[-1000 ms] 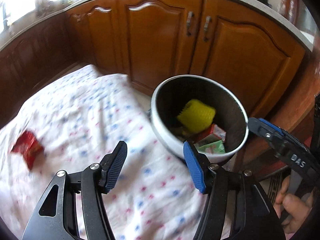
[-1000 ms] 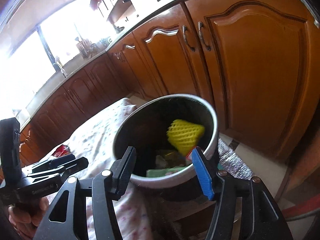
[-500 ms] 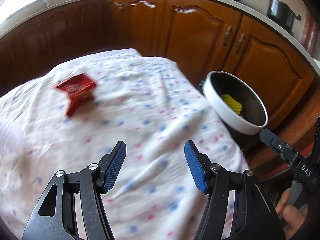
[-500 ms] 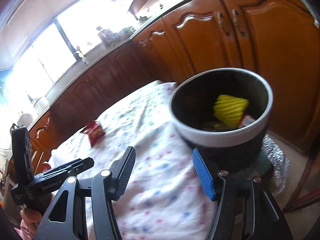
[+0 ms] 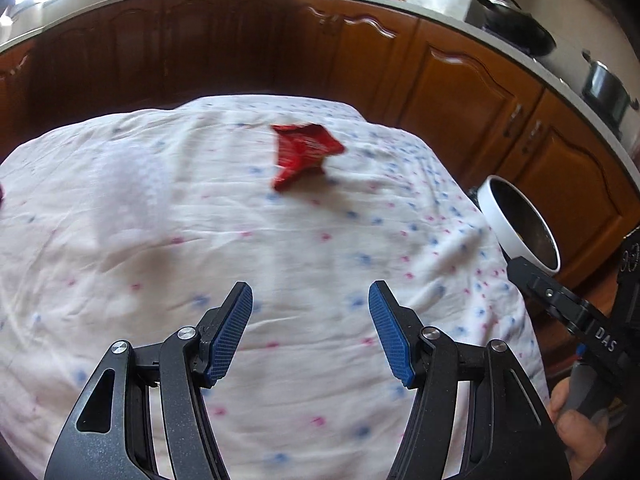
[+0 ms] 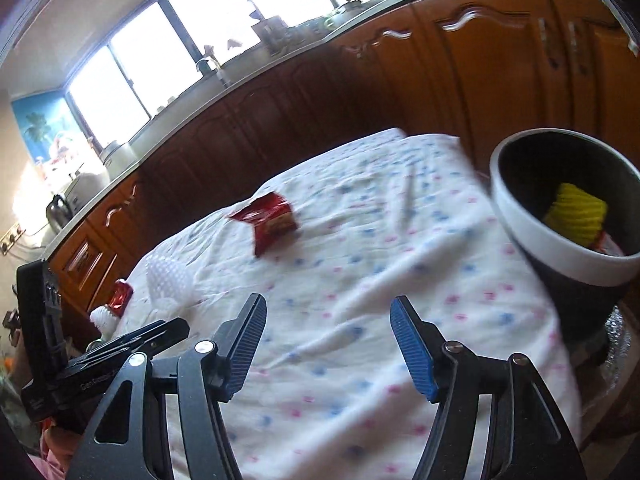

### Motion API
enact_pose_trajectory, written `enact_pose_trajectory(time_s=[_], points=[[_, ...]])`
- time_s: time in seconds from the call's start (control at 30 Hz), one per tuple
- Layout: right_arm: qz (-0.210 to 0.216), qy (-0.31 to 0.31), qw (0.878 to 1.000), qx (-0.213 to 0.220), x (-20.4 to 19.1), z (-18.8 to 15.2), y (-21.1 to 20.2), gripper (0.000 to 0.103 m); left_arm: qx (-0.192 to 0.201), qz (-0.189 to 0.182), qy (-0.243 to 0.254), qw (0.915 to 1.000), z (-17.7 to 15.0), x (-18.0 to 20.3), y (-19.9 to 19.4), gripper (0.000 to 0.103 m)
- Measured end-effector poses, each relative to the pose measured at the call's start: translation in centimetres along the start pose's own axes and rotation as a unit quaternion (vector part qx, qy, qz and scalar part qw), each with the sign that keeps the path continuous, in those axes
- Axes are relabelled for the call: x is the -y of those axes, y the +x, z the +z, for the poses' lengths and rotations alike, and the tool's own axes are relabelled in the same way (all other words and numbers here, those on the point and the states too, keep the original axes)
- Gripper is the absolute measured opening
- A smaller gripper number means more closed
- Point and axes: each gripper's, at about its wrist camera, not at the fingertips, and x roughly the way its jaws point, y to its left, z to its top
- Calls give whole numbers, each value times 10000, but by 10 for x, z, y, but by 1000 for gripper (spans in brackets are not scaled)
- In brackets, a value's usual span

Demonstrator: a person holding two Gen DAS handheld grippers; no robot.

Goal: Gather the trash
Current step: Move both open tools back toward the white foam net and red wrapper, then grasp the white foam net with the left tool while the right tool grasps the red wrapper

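Red wrapper (image 5: 304, 154) (crumpled) lies lengthwise away; left fingers (image 5: 230, 336) spread empty, right fingers (image 6: 414, 354) opening, empty.

Dotted tablecloth (image 5: 168, 208) — red wrapper (image 5: 304, 152) lying on it.

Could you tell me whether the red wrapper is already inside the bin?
No, the red wrapper lies on the spotted cloth, apart from the bin.
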Motion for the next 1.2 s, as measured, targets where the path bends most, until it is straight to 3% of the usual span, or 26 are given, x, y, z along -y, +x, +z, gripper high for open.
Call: enact_pose_trajectory(time_s=[0.63, 1.0, 1.2], points=[[146, -262, 9994, -184, -52, 27, 58, 68, 204, 348, -899, 9951, 5, -98, -20, 62], [533, 85, 9981, -296, -61, 51, 102, 68, 230, 378, -1270, 9909, 25, -132, -11, 62], [733, 611, 9945, -441, -54, 68, 140, 69, 332, 374, -1236, 9911, 43, -135, -4, 67]])
